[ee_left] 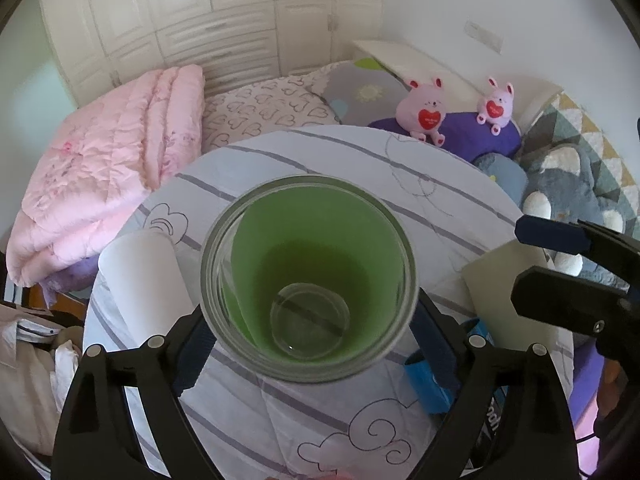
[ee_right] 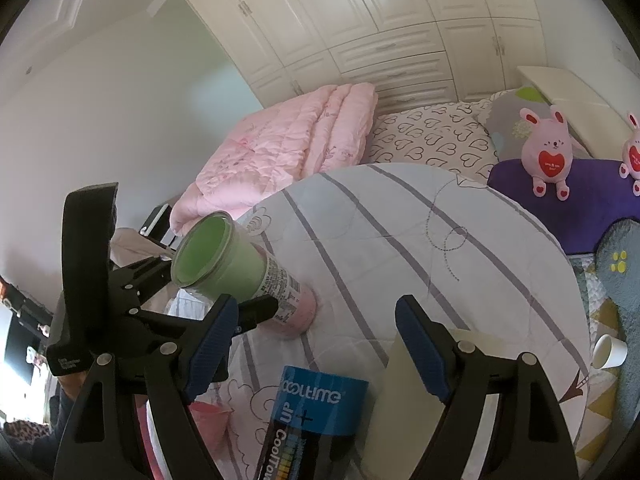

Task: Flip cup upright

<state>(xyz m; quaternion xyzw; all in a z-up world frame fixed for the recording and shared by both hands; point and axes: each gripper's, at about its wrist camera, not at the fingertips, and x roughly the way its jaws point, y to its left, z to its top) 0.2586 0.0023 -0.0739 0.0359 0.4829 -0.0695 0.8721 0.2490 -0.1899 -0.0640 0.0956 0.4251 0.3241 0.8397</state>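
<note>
Here, left tool clamped on tilted cup, right tool apart, blue box beneath.

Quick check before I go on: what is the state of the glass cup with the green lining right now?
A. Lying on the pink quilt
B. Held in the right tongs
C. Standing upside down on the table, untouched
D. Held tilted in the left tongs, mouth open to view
D: the left tongs clamp the cup on both sides, and the right wrist view shows it tilted while the right tongs stand open and empty.
</note>
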